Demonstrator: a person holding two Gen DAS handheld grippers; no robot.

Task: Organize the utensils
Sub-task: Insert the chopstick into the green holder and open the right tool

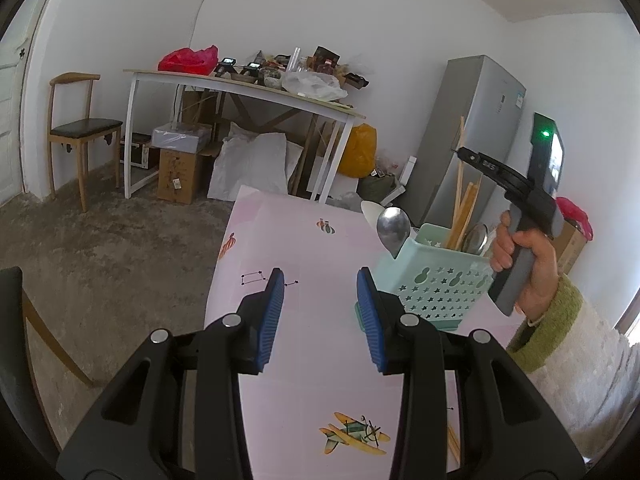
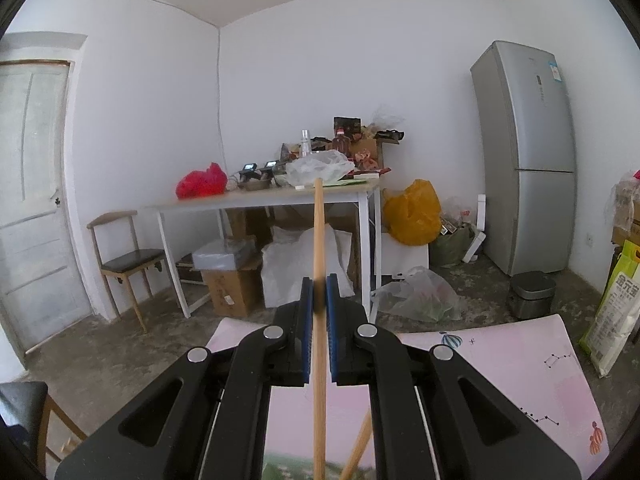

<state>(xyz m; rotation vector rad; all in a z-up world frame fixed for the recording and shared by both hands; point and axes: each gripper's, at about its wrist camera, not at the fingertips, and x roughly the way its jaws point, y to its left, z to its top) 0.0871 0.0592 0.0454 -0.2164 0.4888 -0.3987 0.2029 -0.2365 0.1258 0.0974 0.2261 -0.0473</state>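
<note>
My left gripper (image 1: 320, 292) is open and empty above the pink table (image 1: 304, 240). A mint-green utensil basket (image 1: 436, 280) stands just right of its right finger; it holds a steel spoon (image 1: 394, 228), a white spoon, a ladle and several wooden chopsticks (image 1: 464, 212). The right gripper's body (image 1: 520, 200) is held in a hand above and right of the basket. In the right wrist view my right gripper (image 2: 319, 292) is shut on a wooden chopstick (image 2: 319, 232) that stands upright between the pads. A second chopstick (image 2: 360, 448) lies on the table below.
A white desk (image 2: 280, 198) piled with clutter stands by the far wall, with boxes and bags under it. A wooden chair (image 2: 128, 256) is to its left, a grey fridge (image 2: 528, 152) at the right. A chair back (image 1: 36, 320) is near the table's left edge.
</note>
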